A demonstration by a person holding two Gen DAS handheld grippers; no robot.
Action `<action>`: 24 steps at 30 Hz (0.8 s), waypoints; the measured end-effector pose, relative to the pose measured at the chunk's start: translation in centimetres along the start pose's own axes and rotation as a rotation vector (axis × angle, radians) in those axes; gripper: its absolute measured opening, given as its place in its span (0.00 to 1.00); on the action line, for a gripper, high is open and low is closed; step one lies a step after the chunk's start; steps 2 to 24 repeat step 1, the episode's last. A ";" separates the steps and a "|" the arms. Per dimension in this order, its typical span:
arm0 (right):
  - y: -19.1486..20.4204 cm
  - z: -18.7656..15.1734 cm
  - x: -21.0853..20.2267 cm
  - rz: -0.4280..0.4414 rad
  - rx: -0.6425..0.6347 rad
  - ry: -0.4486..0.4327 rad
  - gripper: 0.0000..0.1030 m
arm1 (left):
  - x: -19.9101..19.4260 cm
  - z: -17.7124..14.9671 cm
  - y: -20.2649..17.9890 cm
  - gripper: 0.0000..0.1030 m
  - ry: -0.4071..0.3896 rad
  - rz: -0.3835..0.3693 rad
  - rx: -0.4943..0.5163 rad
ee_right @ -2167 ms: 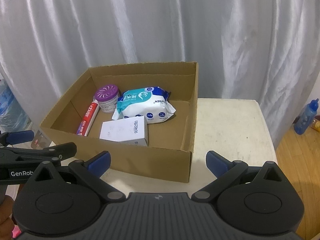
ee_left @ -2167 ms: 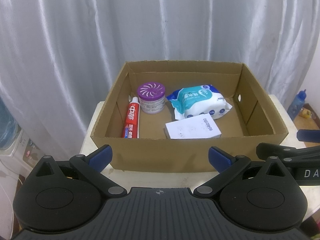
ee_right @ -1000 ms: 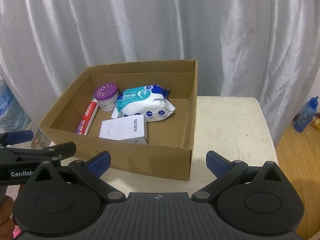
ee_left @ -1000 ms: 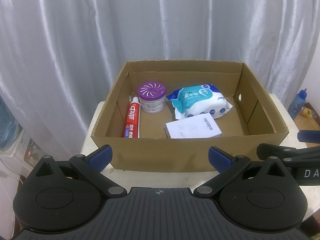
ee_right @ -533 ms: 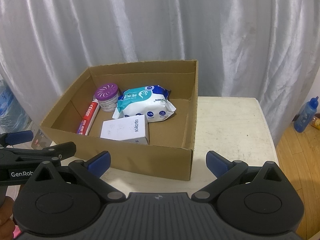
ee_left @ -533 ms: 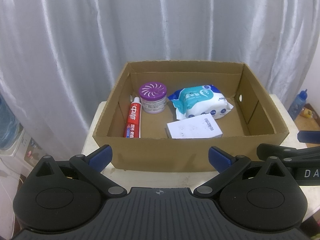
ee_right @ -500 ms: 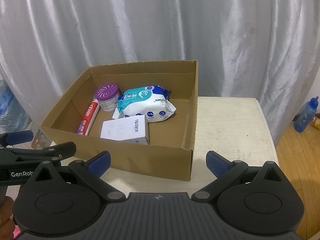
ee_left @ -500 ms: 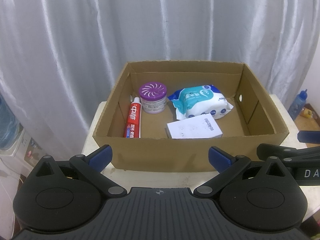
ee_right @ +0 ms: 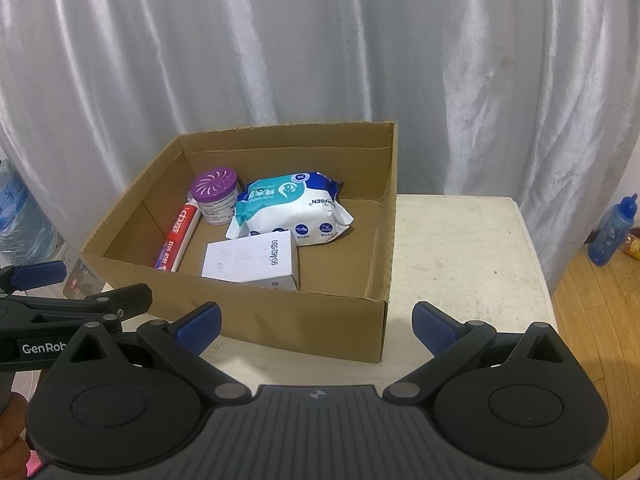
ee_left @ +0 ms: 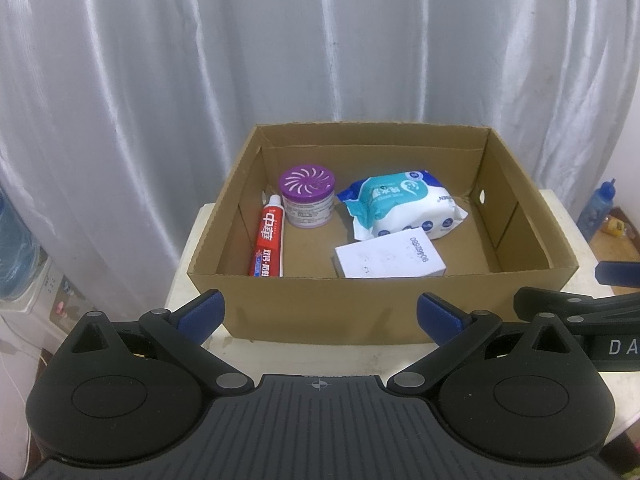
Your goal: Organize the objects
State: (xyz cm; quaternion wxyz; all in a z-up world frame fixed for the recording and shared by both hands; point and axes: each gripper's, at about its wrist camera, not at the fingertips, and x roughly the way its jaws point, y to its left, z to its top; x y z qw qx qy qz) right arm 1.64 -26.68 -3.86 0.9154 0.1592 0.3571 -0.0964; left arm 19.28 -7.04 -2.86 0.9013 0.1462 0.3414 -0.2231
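An open cardboard box (ee_left: 320,304) (ee_right: 280,316) stands on a white table (ee_right: 460,248). Inside lie a red toothpaste tube (ee_left: 269,240) (ee_right: 178,236), a purple-lidded air freshener jar (ee_left: 307,196) (ee_right: 218,196), a white and teal wet-wipes pack (ee_left: 404,208) (ee_right: 296,212) and a small white box (ee_left: 390,258) (ee_right: 250,260). My left gripper (ee_left: 320,312) is open and empty, in front of the box's near wall. My right gripper (ee_right: 316,322) is open and empty, in front of the box's near right corner.
A grey curtain (ee_left: 320,60) hangs behind the table. A blue bottle (ee_right: 610,232) stands on the wooden floor at the right. A water jug (ee_right: 16,216) sits at the far left. Bare tabletop lies right of the box.
Both views have drifted very slightly; the box and its contents have kept their places and both grippers have stayed open.
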 end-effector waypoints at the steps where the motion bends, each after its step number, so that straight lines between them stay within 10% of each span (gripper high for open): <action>1: 0.0 0.0 0.0 0.000 0.000 0.000 1.00 | 0.0 0.0 0.0 1.00 0.000 0.000 0.000; 24: 0.0 0.0 0.0 0.000 0.000 0.000 1.00 | 0.0 0.0 0.0 1.00 0.000 0.000 0.000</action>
